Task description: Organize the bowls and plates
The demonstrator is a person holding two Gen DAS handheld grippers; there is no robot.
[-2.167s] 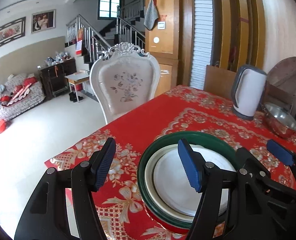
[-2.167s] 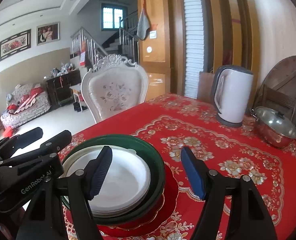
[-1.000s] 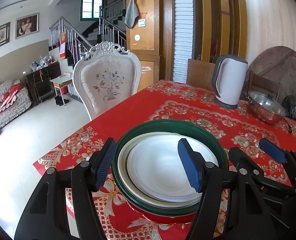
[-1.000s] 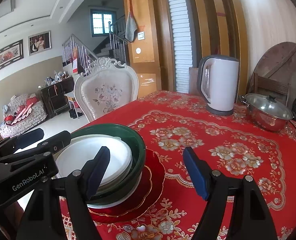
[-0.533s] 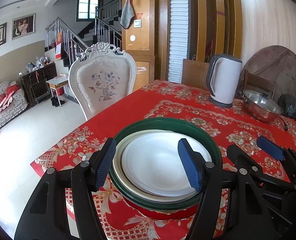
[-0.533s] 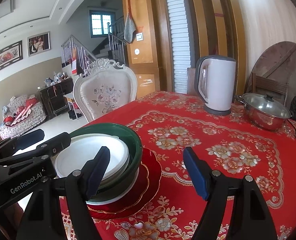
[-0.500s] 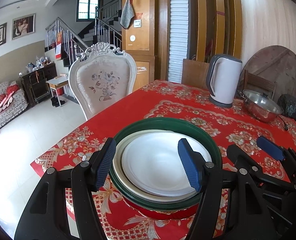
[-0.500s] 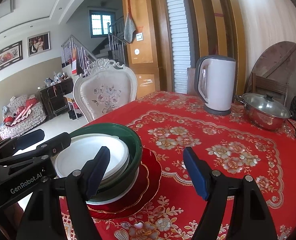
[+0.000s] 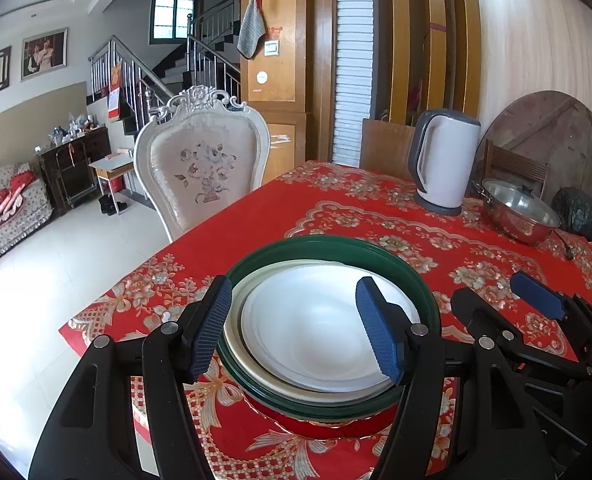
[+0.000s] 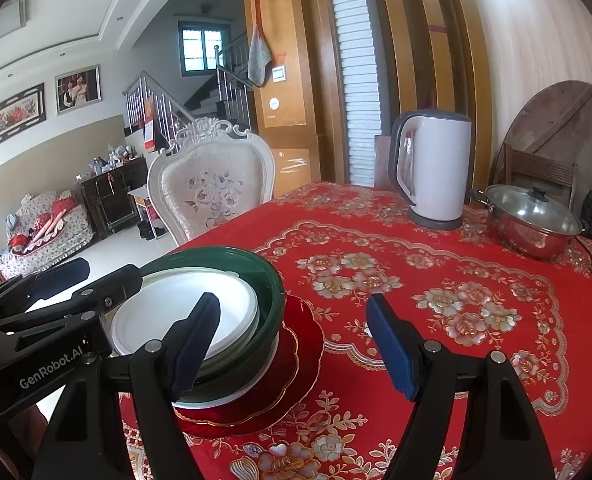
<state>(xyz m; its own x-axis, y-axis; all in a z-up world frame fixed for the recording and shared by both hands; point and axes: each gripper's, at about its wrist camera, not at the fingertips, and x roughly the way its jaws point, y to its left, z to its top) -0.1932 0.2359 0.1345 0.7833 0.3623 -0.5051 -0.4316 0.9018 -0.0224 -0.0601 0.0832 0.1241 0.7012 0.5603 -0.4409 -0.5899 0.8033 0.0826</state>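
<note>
- I see one stack near the tabletop's front-left corner: a white plate (image 9: 315, 328) nested in a cream one, both inside a green bowl (image 9: 383, 248), which sits on what looks like a white dish on a red gold-rimmed plate (image 10: 296, 360).
- My left gripper (image 9: 296, 328) hovers over the stack, jaws apart, pads on either side of the white plate with nothing clamped.
- My right gripper (image 10: 292, 344) hangs just beside the stack's right side, jaws wide and empty; its left pad overlaps the green bowl's rim in the view, and I cannot tell whether it touches.
- The kettle (image 10: 435, 172) and the lidded steel pot (image 10: 535, 224) stand well apart along the tabletop's far edge.
- I judge the gathering largely done: no loose plates or bowls show on the cloth. What is left, if anything, is squaring the stack or moving it.
</note>
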